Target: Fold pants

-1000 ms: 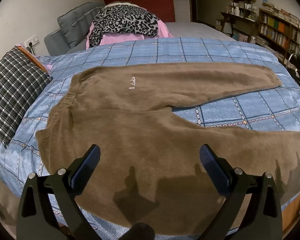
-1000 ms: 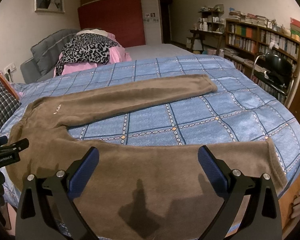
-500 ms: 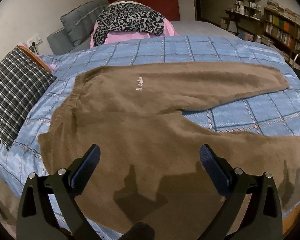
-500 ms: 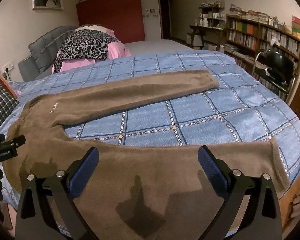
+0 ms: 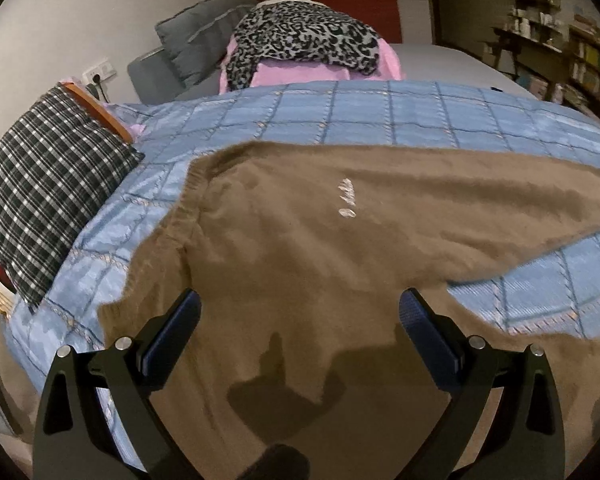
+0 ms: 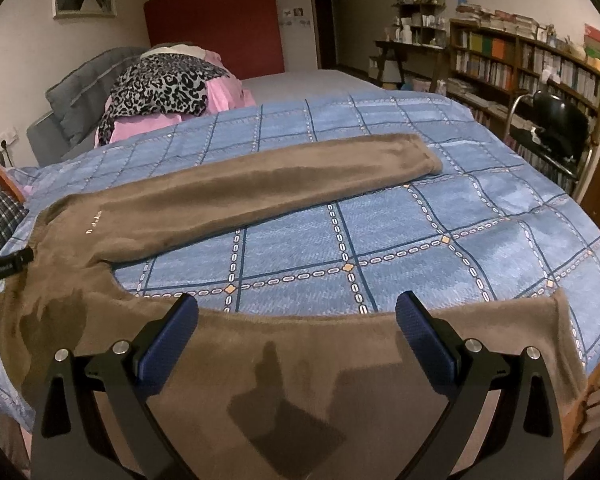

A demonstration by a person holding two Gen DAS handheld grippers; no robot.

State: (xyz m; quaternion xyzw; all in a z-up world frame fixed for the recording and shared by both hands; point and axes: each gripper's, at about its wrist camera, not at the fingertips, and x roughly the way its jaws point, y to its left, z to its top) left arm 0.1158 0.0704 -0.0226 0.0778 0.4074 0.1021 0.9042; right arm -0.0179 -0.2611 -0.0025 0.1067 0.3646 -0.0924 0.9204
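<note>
At the bottom of each wrist view, the left gripper [image 5: 300, 312] and right gripper [image 6: 296, 312] hover with jaws wide, holding nothing. Beyond them the brown pants [image 6: 228, 192] lie spread flat on the blue checked bedspread [image 6: 440, 216], legs splayed rightward. A leopard-print garment [image 6: 160, 88] sits upper left.

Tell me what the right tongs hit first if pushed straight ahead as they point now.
Most likely the near leg of the brown pants, lying just beyond the open right tongs. Past it comes the blue quilt; depth is unclear.
</note>
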